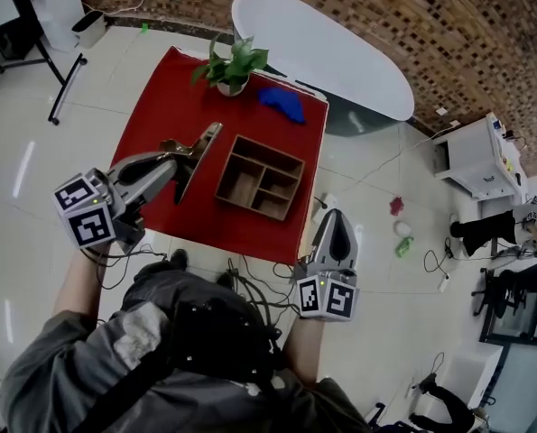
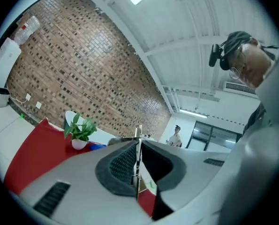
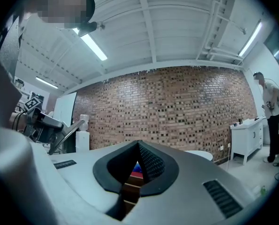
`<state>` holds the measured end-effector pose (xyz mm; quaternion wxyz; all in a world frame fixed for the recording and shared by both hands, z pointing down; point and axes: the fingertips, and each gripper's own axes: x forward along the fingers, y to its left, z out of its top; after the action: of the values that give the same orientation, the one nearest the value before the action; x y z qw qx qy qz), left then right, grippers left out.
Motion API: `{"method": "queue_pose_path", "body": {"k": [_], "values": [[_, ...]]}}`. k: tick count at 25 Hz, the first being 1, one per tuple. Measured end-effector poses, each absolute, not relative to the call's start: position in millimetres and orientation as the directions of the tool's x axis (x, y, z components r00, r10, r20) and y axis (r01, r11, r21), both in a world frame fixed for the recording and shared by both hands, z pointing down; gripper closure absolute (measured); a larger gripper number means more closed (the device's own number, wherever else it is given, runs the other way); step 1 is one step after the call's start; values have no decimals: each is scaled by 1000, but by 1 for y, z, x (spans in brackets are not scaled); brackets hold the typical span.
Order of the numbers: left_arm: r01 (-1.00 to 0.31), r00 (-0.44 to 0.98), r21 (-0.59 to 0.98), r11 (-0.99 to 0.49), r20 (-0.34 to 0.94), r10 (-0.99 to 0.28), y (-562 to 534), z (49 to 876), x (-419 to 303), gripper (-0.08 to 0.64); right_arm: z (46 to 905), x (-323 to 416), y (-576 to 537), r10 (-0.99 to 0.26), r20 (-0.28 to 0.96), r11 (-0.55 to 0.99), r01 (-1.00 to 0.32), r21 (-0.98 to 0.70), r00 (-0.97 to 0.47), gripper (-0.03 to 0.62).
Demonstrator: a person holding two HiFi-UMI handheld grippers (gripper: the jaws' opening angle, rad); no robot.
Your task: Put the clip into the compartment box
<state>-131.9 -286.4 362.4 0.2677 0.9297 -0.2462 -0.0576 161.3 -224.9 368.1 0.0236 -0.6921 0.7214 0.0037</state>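
Clip [image 1: 200,147]: dark metal, held above the cloth just left of the wooden compartment box [image 1: 227,171], outside its cells.
Left gripper [image 1: 172,158]: jaws clamped on the clip's thin plate.
Right gripper [image 1: 333,216]: jaws closed tip to tip, nothing between them, off the box's near right corner.
Red tablecloth [image 1: 160,106]: under the box.
Potted plant [image 1: 230,66] and blue cloth [image 1: 282,102]: beyond the box.

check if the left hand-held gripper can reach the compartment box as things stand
Probably yes. The left hand-held gripper, shut on the clip, hangs beside the compartment box, whose open top faces up. Nothing stands between them; the plant and blue thing sit farther back.
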Motion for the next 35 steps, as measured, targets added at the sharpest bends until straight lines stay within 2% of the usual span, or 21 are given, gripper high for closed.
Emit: {"method": "queue_pose_path", "body": {"k": [12,29,35], "values": [[-389,890,451,-803,-40,-454,-201,325,-81,506,352,202,-174,-996,-56,68,-997,-36,-66,588],[-381,900,413,-827,-38,-434,-148,312,-25,506,346,247,-139,-993,-64,101,-994,-35,-98,588],[-404,903,371,-836,12,-430,-153,336,7,506,353,265,-135,-993,-53,108,-993,-44,-106,588]]}}
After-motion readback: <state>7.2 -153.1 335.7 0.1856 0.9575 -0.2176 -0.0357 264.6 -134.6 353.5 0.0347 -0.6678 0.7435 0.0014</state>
